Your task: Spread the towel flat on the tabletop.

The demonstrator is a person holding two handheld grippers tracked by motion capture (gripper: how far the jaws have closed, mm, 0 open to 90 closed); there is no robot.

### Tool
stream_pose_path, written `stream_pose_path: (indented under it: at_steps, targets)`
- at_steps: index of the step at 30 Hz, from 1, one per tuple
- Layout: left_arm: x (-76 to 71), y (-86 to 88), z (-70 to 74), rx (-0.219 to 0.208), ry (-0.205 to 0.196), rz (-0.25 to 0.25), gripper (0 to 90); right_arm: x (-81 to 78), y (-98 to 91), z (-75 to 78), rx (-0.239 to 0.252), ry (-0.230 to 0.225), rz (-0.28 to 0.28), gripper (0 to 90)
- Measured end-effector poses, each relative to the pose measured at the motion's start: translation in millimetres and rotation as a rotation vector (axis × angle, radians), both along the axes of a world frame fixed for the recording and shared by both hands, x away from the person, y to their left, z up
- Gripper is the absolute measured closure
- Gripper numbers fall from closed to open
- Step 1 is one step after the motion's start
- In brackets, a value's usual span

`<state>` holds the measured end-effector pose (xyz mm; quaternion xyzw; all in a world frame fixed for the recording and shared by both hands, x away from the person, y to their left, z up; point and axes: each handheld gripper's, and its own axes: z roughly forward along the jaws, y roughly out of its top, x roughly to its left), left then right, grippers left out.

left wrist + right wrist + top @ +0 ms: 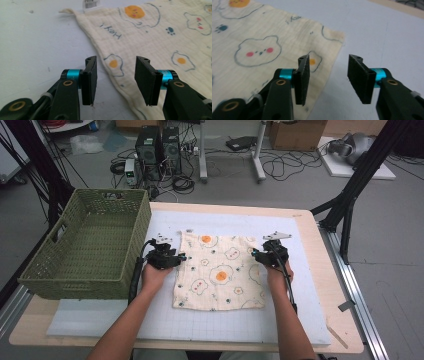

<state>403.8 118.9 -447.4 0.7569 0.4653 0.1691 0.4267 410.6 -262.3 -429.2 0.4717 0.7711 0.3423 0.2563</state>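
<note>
A cream cloth printed with fried eggs and bears lies flat on the white mat. My left gripper is at the cloth's left edge, open. In the left gripper view the jaws straddle the cloth's hem, which lies beneath them untouched, and a small label sits at the far corner. My right gripper is at the cloth's right edge, also open. In the right gripper view its jaws hang over the edge of the cloth with nothing pinched between the pads.
A green woven basket stands on the left end of the table, close to my left hand. The white gridded mat covers most of the wooden table. Cables, computer towers and stands are on the floor beyond.
</note>
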Motion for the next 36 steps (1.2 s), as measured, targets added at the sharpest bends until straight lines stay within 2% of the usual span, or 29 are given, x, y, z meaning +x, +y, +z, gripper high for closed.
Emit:
stream_pose_path:
  at_steps: [1, 2, 3, 5, 6, 7, 9, 12, 13, 15, 16, 17, 18, 20, 21, 24, 25, 27, 30, 32, 33, 36]
  targets:
    - [-2.0, -1.6, 1.6, -0.004, -0.002, -0.009, 52.6, -5.6, -1.2, 1.3, -0.003, -0.021, 0.017, 51.9]
    - [-3.9, -2.9, 3.3, -0.003, -0.001, -0.024, 52.6, -5.6, -1.2, 1.3, -0.003, -0.021, 0.017, 51.9]
    - [-8.3, -5.7, 6.4, 0.006, 0.007, -0.046, 52.1, -17.8, -3.6, 3.6, -0.003, -0.038, 0.042, 51.6]
    - [-10.5, -7.0, 8.0, 0.004, 0.01, -0.055, 52.1, -30.7, -6.7, 3.8, 0.004, -0.037, 0.074, 48.8]
    - [-14.1, -8.1, 9.4, 0.003, -0.008, -0.06, 52.1, -30.7, -6.7, 3.8, 0.004, -0.037, 0.074, 48.8]
    - [-21.9, -8.1, 11.0, 0.003, -0.041, -0.057, 54.0, -44.6, -9.8, 3.5, 0.008, -0.039, 0.094, 48.3]
    - [-24.7, -7.2, 10.9, -0.002, -0.04, -0.059, 53.6, -59.0, -12.7, 4.1, 0.045, -0.048, 0.104, 48.5]
    - [-33.6, -4.4, 9.6, -0.004, -0.041, -0.066, 53.0, -71.9, -15.0, 4.6, 0.059, -0.055, 0.122, 51.0]
    - [-40.4, -1.1, 8.2, -0.006, -0.032, -0.07, 52.2, -83.2, -16.5, 4.7, 0.049, -0.05, 0.139, 52.3]
    - [-44.4, -0.1, 6.8, -0.006, -0.026, -0.071, 50.5, -92.2, -17.9, 5.0, 0.057, -0.032, 0.157, 50.3]
    - [-47.8, 1.2, 6.1, 0.011, -0.01, -0.079, 50.5, -92.2, -17.9, 5.0, 0.057, -0.032, 0.157, 50.3]
    - [-56.3, 4.3, 3.6, 0.005, -0.005, -0.082, 47.2, -100.7, -18.9, 6.0, 0.069, -0.025, 0.182, 49.1]
    - [-59.0, 5.9, 3.7, 0.009, 0.008, -0.093, 47.4, -105.2, -18.8, 6.6, 0.066, -0.029, 0.188, 49.1]
    - [-61.8, 7.5, 3.5, 0.008, 0.003, -0.097, 47.6, -112.7, -18.9, 6.8, 0.072, -0.038, 0.199, 49.1]
    - [-66.9, 11.1, 3.6, -0.01, 0.005, -0.094, 47.6, -115.8, -18.5, 6.2, 0.076, -0.035, 0.203, 49.1]
    - [-72.2, 14.1, 2.3, -0.014, 0.011, -0.102, 48.4, -120.3, -17.6, 4.6, 0.062, -0.031, 0.21, 49.2]
    - [-77.9, 14.6, -0.3, -0.019, 0.021, -0.114, 48.7, -123.3, -17.3, 3.2, 0.056, -0.023, 0.213, 49.9]
    - [-80.3, 14.4, -1.4, -0.018, 0.027, -0.121, 49.7, -124.5, -17.7, 1.1, 0.051, -0.009, 0.213, 50.3]
    - [-87.5, 9.9, -2.6, 0.044, 0.006, -0.161, 50.8, -124.3, -18.4, -1.1, 0.043, 0.011, 0.214, 51.8]
    - [-90.9, 7.3, -2.9, 0.052, 0.001, -0.172, 53.2, -125.2, -18.1, -2.3, 0.04, 0.018, 0.222, 53.4]
    - [-94.7, 4.3, -3.7, 0.085, -0.024, -0.173, 54.1, -126.5, -16.2, -4.6, 0.042, 0.032, 0.236, 54.3]
    - [-97.5, 3.2, -3.3, 0.106, -0.041, -0.197, 69.3, -125.6, -12.7, -9.7, 0.028, 0.077, 0.252, 54.2]
